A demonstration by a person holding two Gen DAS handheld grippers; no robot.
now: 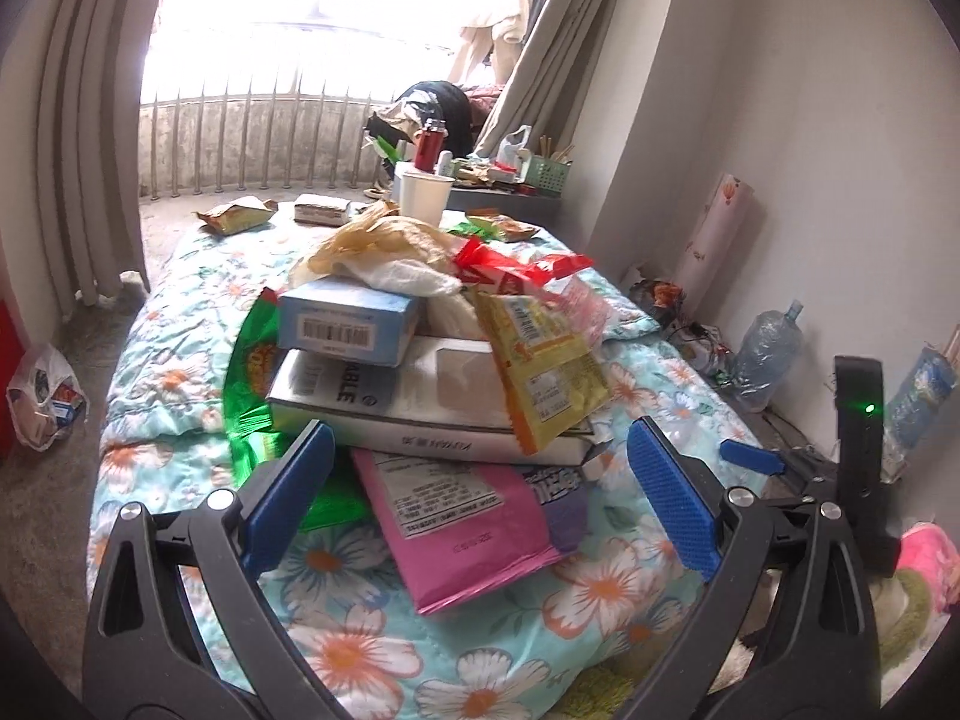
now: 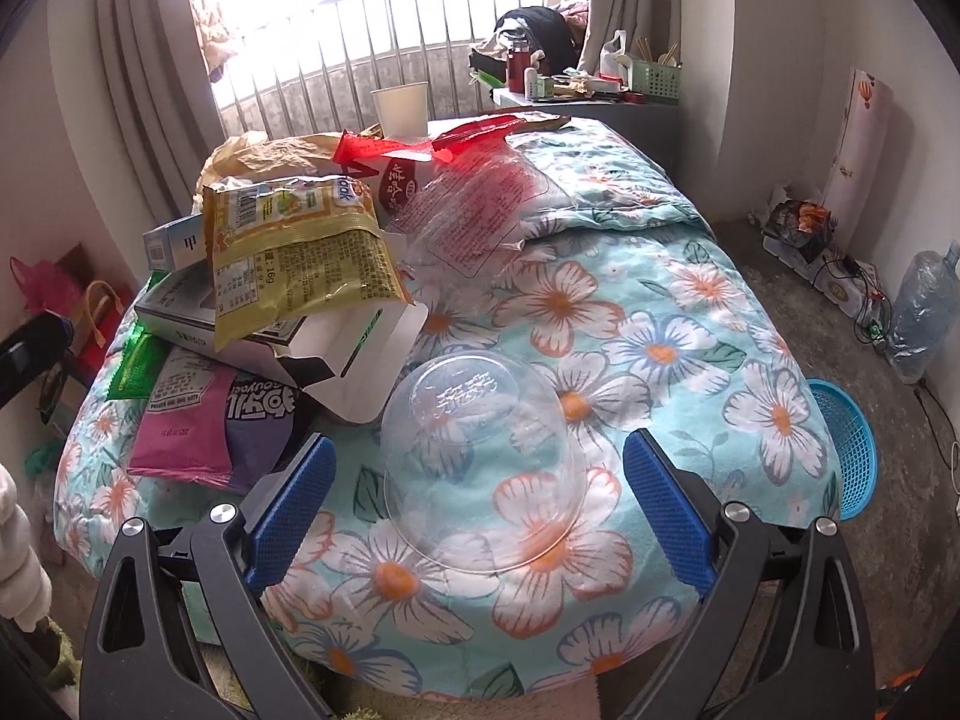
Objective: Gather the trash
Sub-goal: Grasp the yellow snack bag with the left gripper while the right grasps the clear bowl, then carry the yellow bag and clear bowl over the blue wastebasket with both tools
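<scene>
A heap of trash sits on the flowered bed quilt (image 1: 198, 360): a blue box (image 1: 348, 324), a white box (image 1: 420, 408), a yellow snack bag (image 1: 546, 360), a pink wrapper (image 1: 474, 534) and a red wrapper (image 1: 516, 270). My left gripper (image 1: 480, 498) is open just above the pink wrapper, touching nothing. A clear plastic bowl (image 2: 480, 450) lies upside down on the quilt (image 2: 690, 330). My right gripper (image 2: 480, 498) is open around it, with a gap between each pad and the bowl. The heap (image 2: 288, 264) lies to its left.
A white paper cup (image 1: 423, 195) stands at the far end of the bed, with more wrappers (image 1: 237, 216) nearby. A blue basket (image 2: 846, 444) is on the floor right of the bed, and a water bottle (image 2: 921, 312) by the wall. A cluttered desk (image 2: 588, 90) stands behind.
</scene>
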